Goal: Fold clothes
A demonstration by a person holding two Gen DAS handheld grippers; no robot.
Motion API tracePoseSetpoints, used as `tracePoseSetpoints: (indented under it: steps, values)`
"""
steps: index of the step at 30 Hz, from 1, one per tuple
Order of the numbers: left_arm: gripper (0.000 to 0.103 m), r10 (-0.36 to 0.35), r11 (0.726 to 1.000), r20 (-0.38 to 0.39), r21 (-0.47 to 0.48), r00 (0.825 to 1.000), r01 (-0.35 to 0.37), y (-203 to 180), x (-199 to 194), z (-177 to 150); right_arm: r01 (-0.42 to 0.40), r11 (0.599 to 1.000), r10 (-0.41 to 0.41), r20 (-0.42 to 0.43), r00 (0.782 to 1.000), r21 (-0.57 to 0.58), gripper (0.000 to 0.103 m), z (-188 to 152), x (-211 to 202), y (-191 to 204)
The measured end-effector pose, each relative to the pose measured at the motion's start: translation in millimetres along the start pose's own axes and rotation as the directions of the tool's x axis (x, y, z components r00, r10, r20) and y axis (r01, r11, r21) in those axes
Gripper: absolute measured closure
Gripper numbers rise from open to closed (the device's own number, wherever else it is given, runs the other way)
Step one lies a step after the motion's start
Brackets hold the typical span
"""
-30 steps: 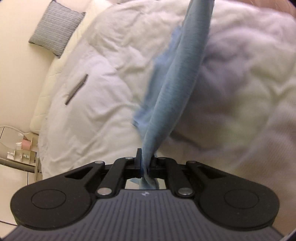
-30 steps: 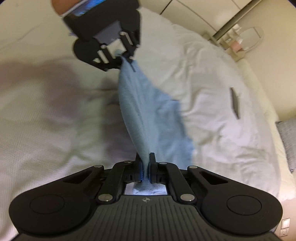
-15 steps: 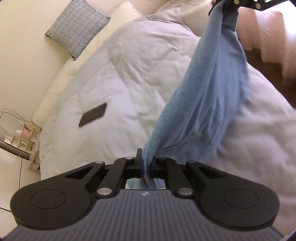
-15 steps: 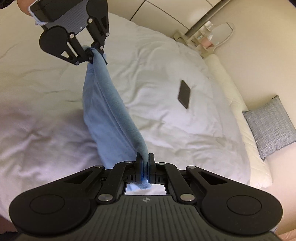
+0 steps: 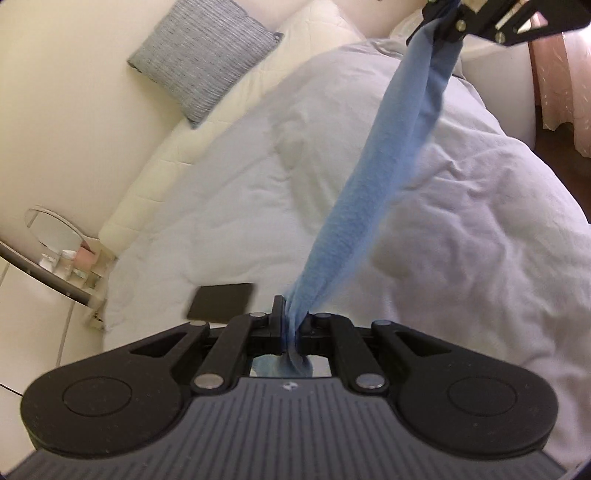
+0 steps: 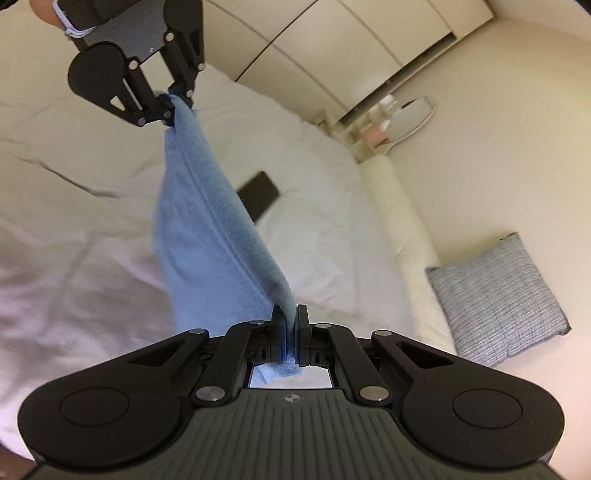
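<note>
A light blue garment [image 5: 373, 199] hangs stretched in the air between my two grippers, above a white duvet [image 5: 461, 229]. My left gripper [image 5: 291, 317] is shut on one end of it, cloth bunched between the jaws. The right gripper [image 5: 452, 22] grips the other end at the top right of the left wrist view. In the right wrist view, my right gripper [image 6: 290, 317] is shut on the blue garment [image 6: 218, 229], which runs up to the left gripper [image 6: 173, 101] held by a hand at top left. The cloth sags below the taut upper edge.
A dark phone [image 5: 221, 302] lies on the duvet [image 6: 74, 206], also seen as the phone [image 6: 258, 194] behind the cloth. A grey cushion [image 5: 201, 55] leans at the bed's head. A side table with a round mirror [image 5: 51, 230] stands beside the bed. Pink curtains [image 5: 561, 74] hang at far right.
Both grippers have lifted higher and drawn apart, pulling the garment tauter and clear of the duvet. The views have swung so the phone and cushion sit closer in frame.
</note>
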State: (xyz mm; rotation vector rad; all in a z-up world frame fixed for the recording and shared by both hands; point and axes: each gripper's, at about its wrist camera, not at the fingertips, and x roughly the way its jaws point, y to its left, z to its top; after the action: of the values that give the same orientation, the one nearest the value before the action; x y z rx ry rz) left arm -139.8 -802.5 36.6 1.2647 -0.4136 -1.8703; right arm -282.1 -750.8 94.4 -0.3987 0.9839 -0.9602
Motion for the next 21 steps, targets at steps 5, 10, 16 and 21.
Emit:
tracePoseSetpoints:
  steps: [5,10,16,21]
  values:
    - [0.099,-0.051,0.999,-0.036,-0.001,0.998,0.051,-98.8,49.6,-37.6,-0.02,1.0,0.019,-0.025,0.999,-0.014,0.102,-68.8,36.3,57.5]
    - [0.098,0.013,1.0,-0.026,-0.024,1.0,-0.014,-167.6,70.9,-86.0,-0.044,0.999,0.042,-0.058,0.997,-0.027,0.102,-138.9,72.7,123.5]
    - [0.097,0.12,0.992,0.038,-0.039,0.992,-0.119,-186.7,67.5,-99.6,0.035,0.999,-0.036,-0.031,0.999,-0.011,0.098,-173.6,76.8,174.1]
    - [0.092,0.154,0.986,0.073,-0.072,0.985,-0.149,-189.5,63.7,-107.0,0.101,0.994,-0.101,0.001,0.995,-0.046,0.089,-176.7,69.1,193.3]
